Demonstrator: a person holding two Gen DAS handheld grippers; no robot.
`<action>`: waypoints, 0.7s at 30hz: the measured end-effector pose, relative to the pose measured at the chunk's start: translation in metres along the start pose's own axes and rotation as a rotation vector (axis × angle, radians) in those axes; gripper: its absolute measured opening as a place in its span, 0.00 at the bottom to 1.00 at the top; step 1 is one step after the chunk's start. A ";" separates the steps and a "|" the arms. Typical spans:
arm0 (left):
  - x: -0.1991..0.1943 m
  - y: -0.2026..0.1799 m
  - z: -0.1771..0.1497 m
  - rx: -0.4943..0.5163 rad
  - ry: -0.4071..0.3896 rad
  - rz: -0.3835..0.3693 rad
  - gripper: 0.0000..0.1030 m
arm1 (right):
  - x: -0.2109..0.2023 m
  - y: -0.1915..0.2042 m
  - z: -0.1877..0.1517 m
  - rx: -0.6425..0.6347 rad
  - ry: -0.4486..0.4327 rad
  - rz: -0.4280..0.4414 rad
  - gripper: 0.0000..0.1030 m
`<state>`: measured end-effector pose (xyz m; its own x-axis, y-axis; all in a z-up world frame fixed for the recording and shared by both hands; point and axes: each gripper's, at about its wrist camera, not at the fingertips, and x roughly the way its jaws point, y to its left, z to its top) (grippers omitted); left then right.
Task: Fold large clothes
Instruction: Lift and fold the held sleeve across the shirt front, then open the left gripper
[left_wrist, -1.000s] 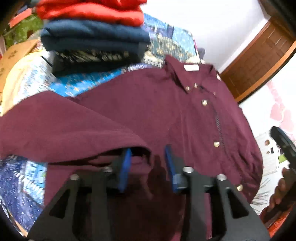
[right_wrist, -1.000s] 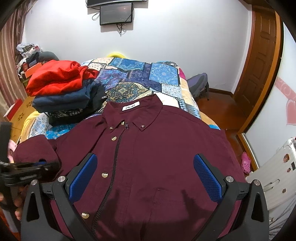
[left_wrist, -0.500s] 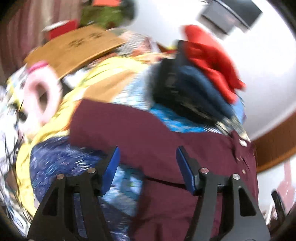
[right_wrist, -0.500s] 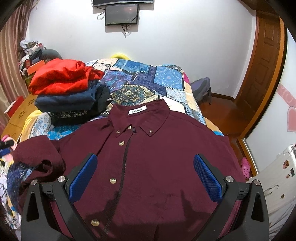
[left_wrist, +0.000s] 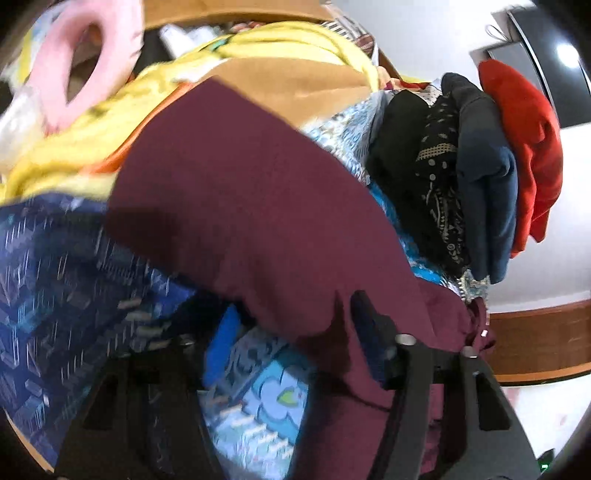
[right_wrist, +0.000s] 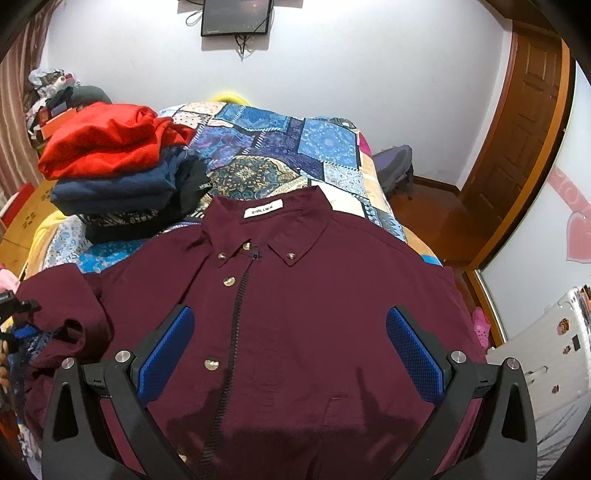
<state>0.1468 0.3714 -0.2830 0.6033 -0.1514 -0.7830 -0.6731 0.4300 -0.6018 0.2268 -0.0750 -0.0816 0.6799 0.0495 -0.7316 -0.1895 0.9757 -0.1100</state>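
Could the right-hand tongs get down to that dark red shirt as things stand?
Probably yes. The right tongs hang wide open over the shirt, which lies spread flat on the quilt with nothing on its front. The stack of folded clothes sits off to one side.

A bed with a blue patchwork quilt (right_wrist: 295, 147) carries a spread maroon button-up shirt (right_wrist: 314, 314) beside a stack of folded clothes (right_wrist: 118, 173)
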 end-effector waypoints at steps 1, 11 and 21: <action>0.000 -0.007 0.001 0.034 -0.027 0.028 0.30 | 0.001 -0.001 -0.001 0.002 0.003 -0.002 1.00; -0.056 -0.132 -0.016 0.410 -0.255 0.026 0.03 | 0.003 -0.032 -0.003 0.061 -0.007 -0.018 1.00; -0.097 -0.303 -0.082 0.736 -0.323 -0.255 0.02 | -0.010 -0.078 0.000 0.091 -0.089 -0.070 1.00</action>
<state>0.2573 0.1827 -0.0381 0.8672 -0.1090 -0.4859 -0.1165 0.9043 -0.4107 0.2348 -0.1511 -0.0662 0.7500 -0.0041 -0.6614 -0.0776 0.9925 -0.0943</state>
